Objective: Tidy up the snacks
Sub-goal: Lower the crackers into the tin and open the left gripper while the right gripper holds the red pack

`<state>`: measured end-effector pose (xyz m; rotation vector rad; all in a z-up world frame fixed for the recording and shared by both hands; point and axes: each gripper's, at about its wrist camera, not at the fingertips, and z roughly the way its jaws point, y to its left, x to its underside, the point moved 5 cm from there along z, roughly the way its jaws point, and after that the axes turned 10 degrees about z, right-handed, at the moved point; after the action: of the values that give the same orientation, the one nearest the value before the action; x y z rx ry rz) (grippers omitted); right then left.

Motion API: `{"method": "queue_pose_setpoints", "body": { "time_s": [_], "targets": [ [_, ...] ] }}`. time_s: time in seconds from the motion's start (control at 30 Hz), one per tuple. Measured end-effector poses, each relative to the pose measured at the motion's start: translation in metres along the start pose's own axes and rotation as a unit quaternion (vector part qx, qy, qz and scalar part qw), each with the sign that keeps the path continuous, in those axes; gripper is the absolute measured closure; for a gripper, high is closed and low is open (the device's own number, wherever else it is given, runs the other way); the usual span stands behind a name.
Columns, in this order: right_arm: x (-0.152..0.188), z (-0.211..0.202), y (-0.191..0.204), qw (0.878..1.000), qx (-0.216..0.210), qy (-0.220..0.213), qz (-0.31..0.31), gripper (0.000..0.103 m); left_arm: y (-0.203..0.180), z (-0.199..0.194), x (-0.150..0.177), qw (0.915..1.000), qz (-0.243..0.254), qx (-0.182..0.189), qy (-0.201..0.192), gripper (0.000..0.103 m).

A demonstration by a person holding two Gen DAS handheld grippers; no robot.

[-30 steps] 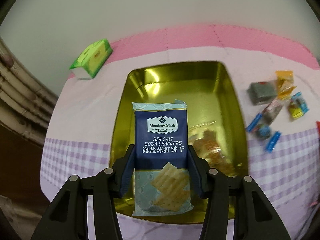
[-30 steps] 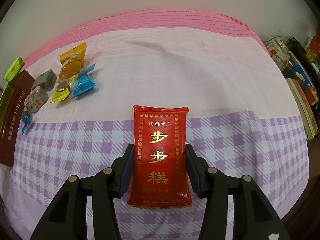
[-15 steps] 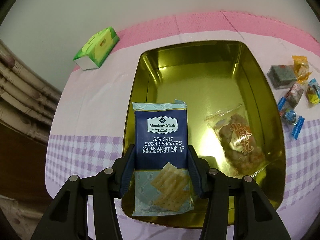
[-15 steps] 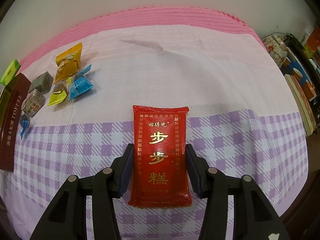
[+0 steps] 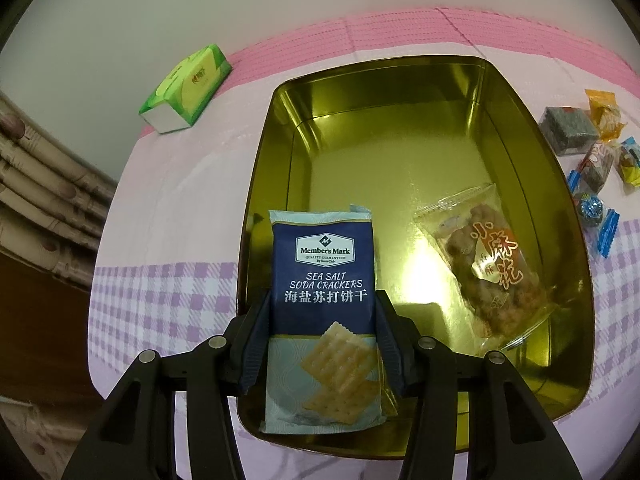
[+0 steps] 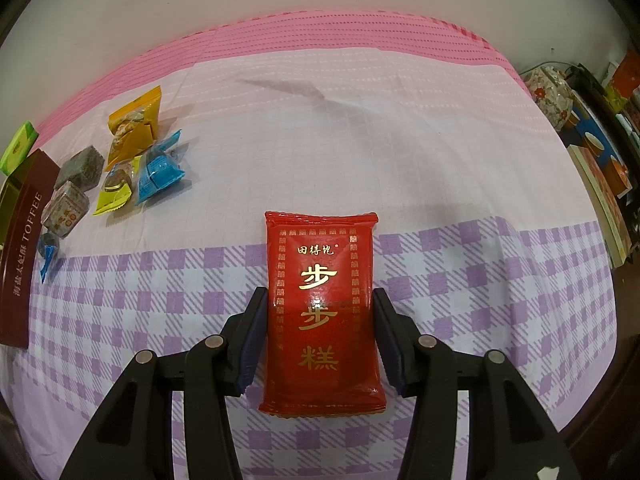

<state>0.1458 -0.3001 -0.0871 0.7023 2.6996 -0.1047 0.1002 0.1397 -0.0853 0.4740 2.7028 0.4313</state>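
- Your left gripper [image 5: 322, 340] is clamped on the soda cracker packet [image 5: 324, 312] at mid-length, low centre of the left wrist view, over the near end of the gold tin [image 5: 532, 128].
- Treat that packet as light but brittle inside; hold the long edges and do not squeeze harder.
- A clear snack bag [image 5: 486, 268] already lies in the tin's lower right; set the crackers down beside it, not on it.
- Your right gripper [image 6: 320, 340] has the red cake packet [image 6: 322, 308] between its pads, and its jaws are opening.
- That glossy film looks slippery and its contents soft; grip the side seams at mid-length.
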Motion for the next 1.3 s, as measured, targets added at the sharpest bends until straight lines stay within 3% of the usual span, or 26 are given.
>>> {"method": "queue_pose_setpoints", "body": {
  "time_s": [0.47, 0.73, 0.93, 1.3],
  "targets": [
    [-0.002, 0.003, 0.000, 1.000, 0.004, 0.001, 0.003, 0.055, 0.001, 0.001, 0.000, 0.9999, -0.008, 0.006, -0.001, 0.051],
    [-0.003, 0.004, 0.000, 1.000, 0.007, 0.002, 0.006, 0.055, 0.003, -0.011, -0.002, 0.9993, -0.022, 0.023, -0.022, 0.050],
    [-0.003, 0.004, 0.000, 1.000, 0.012, 0.002, 0.005, 0.059, 0.002, -0.025, -0.005, 0.9974, -0.040, 0.044, -0.041, 0.045],
    [0.007, -0.003, 0.007, 1.000, 0.020, -0.006, 0.018, 0.061, 0.023, -0.046, 0.009, 0.9911, -0.107, 0.042, -0.067, 0.041]
  ]
}}
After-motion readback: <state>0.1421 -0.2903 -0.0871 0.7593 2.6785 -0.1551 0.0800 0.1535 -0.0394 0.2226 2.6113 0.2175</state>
